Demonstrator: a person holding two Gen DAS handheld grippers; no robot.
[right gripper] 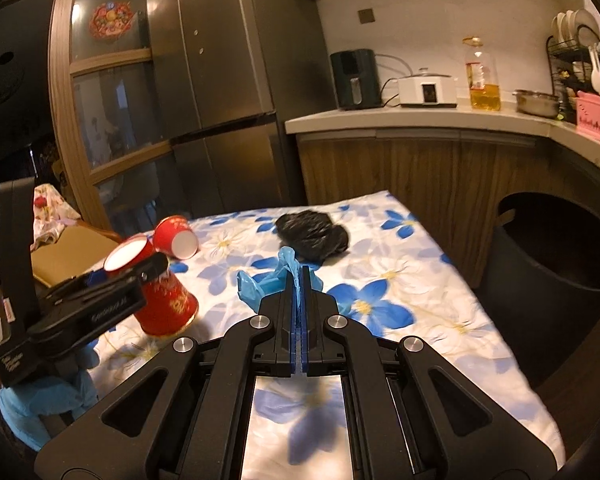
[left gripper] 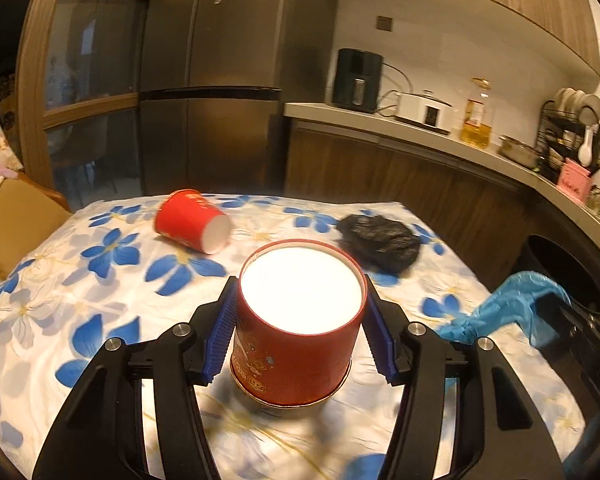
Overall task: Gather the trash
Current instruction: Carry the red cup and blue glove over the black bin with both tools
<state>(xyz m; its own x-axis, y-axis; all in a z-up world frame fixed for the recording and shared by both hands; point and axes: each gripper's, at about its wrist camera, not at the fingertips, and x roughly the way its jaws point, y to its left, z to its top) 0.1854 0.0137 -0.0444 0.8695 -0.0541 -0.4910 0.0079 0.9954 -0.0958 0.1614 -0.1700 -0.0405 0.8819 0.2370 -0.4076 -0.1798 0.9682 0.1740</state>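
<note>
The dark bin (right gripper: 556, 256) stands just off the table's (right gripper: 440, 320) right edge, well placed to take the trash carried to it. The left gripper (left gripper: 300, 320) clamps an upside-down red cup (left gripper: 296, 328) by its sides, so it cannot slip. The right gripper (right gripper: 300, 280) is shut on a thin blue glove (right gripper: 272, 280), while a second cup (left gripper: 192, 222) and a black bag (left gripper: 380, 242) lie on the cloth.

red cup (left gripper: 296, 328): inverted, white base up
second red cup (left gripper: 192, 222): on its side, behind first
black bag (left gripper: 380, 242): crumpled, right of second cup
blue glove (right gripper: 278, 278): limp, near black bag
</note>
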